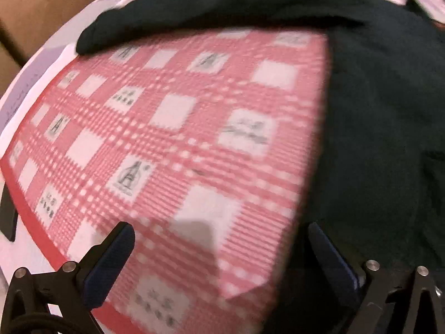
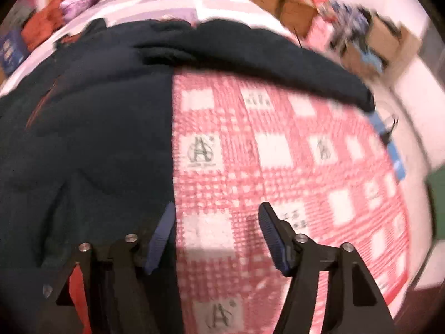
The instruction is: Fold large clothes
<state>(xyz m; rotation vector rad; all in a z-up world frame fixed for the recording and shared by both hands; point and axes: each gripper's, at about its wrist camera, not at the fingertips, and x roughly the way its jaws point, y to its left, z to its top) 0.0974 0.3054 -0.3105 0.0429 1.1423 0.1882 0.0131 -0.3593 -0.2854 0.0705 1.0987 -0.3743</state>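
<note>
a home room, likely. a red checked cloth (image 2: 292, 153) covers the surface. cardboard boxes (image 2: 383, 41) clutter the white wall.

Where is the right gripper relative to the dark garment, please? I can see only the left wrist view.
Observer: The right gripper stands open at the straight edge of the dark garment, with one finger at that edge and the other over the checked cloth.
Operator: Is it holding anything?
Observer: No, nothing is pinched between its pads.
Operator: Is there anything beyond the garment on that side?
Observer: An orange bundle lies past its far corner.
</note>
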